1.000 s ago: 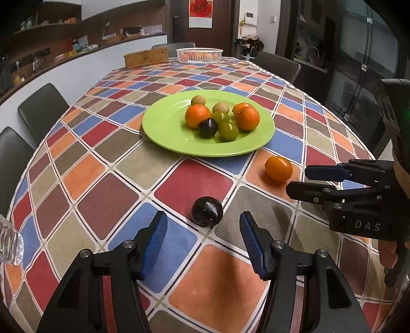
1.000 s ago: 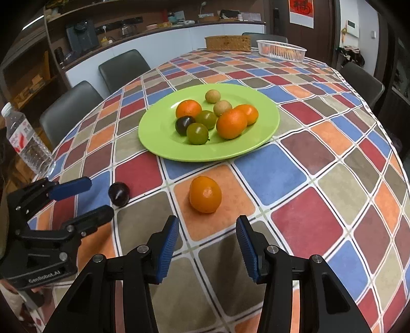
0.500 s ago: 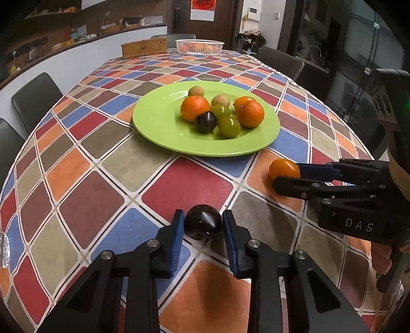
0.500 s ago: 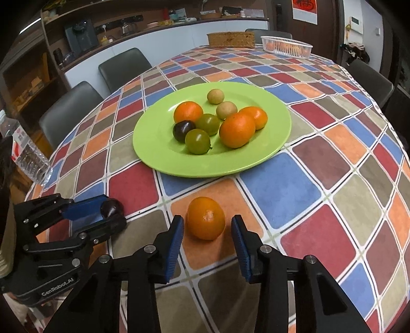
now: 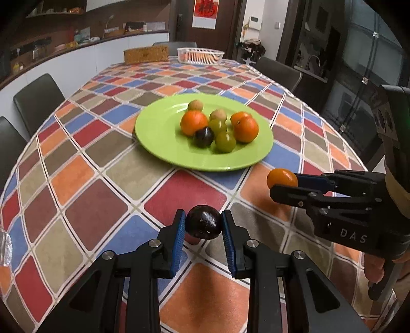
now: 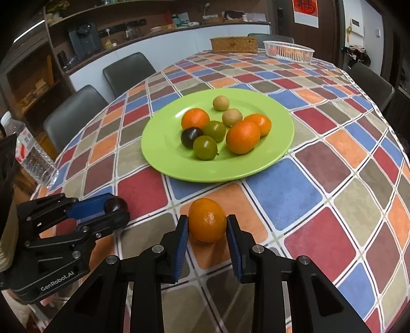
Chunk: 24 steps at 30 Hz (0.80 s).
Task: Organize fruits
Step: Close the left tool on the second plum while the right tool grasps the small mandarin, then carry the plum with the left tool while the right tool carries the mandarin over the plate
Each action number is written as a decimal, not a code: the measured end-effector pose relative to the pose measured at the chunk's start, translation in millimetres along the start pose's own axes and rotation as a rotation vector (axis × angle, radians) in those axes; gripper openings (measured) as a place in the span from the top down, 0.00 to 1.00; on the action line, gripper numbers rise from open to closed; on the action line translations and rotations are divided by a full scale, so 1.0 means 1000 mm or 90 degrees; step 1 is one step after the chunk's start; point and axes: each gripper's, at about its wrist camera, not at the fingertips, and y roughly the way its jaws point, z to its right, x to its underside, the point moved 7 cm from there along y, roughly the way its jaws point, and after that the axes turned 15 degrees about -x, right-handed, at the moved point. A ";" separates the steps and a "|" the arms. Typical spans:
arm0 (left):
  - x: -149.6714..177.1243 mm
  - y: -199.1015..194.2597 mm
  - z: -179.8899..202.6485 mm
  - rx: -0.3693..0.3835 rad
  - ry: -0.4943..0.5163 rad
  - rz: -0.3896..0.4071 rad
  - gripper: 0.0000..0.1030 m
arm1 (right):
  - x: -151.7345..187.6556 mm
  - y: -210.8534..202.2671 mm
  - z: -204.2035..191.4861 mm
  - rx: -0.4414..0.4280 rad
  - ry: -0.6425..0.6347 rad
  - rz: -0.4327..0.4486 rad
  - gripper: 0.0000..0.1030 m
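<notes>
Setting: home dining room with open kitchen. Large round bench [image 6: 333,158] under multicoloured checked cloth, dark padded chairs [image 6: 74,112] round it. Green plate [image 6: 159,143] of fruit at centre; white basket [image 6: 288,51] and woven box [image 6: 234,44] at far edge. Behind: counter with kettle and small appliances [image 6: 84,43], wall shelving, red paper hanging [image 5: 204,11] on door.

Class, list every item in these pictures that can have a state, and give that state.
Left claw: shut on dark plum.
Right claw: just closed on loose orange.
Green plate: holding eight fruits.
White basket: upright at far edge.
Water bottle: upright.
</notes>
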 end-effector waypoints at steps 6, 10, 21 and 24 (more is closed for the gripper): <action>-0.010 -0.023 0.000 0.004 -0.002 0.033 0.73 | -0.007 -0.020 -0.012 -0.002 -0.016 0.029 0.70; -0.019 -0.038 0.001 0.007 -0.001 0.060 0.73 | -0.014 -0.033 -0.021 -0.003 -0.027 0.052 0.70; -0.061 -0.060 -0.003 -0.008 0.015 0.126 0.73 | -0.044 -0.059 -0.027 0.003 -0.043 0.107 0.70; -0.073 -0.061 -0.004 -0.012 0.019 0.139 0.73 | -0.054 -0.062 -0.025 0.006 -0.044 0.115 0.70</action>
